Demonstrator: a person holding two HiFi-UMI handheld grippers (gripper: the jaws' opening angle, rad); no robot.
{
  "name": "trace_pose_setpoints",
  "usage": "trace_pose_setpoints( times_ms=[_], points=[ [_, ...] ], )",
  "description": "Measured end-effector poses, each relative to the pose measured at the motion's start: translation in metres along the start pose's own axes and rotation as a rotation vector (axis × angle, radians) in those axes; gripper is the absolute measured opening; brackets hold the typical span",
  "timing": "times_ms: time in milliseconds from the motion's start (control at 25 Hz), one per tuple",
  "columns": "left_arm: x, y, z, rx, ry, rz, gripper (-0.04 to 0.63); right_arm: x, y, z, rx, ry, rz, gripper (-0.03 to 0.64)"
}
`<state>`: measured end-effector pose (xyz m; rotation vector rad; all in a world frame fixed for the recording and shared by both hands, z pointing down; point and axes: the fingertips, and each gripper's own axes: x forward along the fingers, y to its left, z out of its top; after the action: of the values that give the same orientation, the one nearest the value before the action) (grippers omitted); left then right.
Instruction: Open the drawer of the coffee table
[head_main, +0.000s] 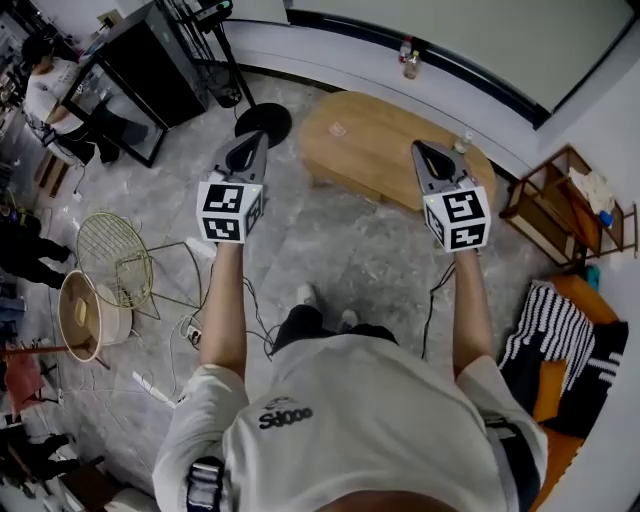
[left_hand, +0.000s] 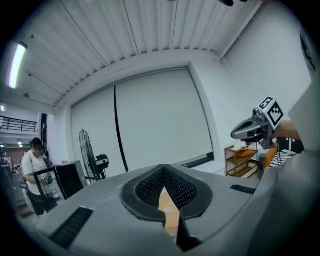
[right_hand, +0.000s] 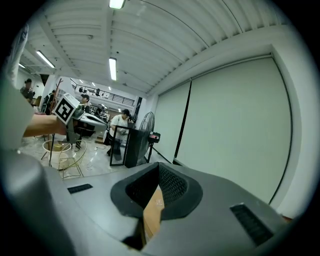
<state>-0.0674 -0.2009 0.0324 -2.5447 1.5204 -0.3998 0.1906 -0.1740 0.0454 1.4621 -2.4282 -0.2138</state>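
Observation:
The oval wooden coffee table (head_main: 380, 150) stands on the grey floor ahead of me; no drawer front shows from above. My left gripper (head_main: 262, 137) is held out in the air, shut and empty, short of the table's left end. My right gripper (head_main: 418, 148) hangs over the table's right part, also shut with nothing in it. In the left gripper view the shut jaws (left_hand: 162, 168) leave a sliver of the table (left_hand: 170, 210) showing, and the right gripper (left_hand: 250, 129) appears at the right. The right gripper view shows its shut jaws (right_hand: 159, 165) and the table (right_hand: 152, 207) below them.
A fan's round base (head_main: 263, 122) and a black cabinet (head_main: 150, 70) stand left of the table. A wire basket chair (head_main: 115, 258) and cables lie at the left. A wooden shelf (head_main: 560, 205) and a striped cushion (head_main: 560, 330) are at the right. A small bottle (head_main: 462, 142) stands on the table.

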Motion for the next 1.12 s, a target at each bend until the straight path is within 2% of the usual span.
trace_pose_setpoints(
  times_ms=[240,480,680,920,1120],
  points=[
    [0.051,0.017,-0.049,-0.017,0.023,-0.031,0.017,0.046,-0.012,-0.037,-0.012,0.022,-0.023,0.005],
    [0.117,0.047,-0.117,-0.037,0.041,-0.039,0.017,0.094,-0.015,-0.108,0.03,0.101,-0.052,0.006],
    [0.173,0.063,-0.175,-0.043,0.056,-0.129,0.017,0.138,-0.024,-0.161,0.053,0.141,-0.108,0.006],
    [0.228,0.075,-0.226,0.046,0.041,-0.223,0.017,0.19,-0.03,-0.205,0.065,0.129,-0.186,0.005],
    [0.249,0.067,-0.281,0.081,0.08,-0.273,0.017,0.21,-0.015,-0.249,0.053,0.161,-0.186,0.006]
  ],
)
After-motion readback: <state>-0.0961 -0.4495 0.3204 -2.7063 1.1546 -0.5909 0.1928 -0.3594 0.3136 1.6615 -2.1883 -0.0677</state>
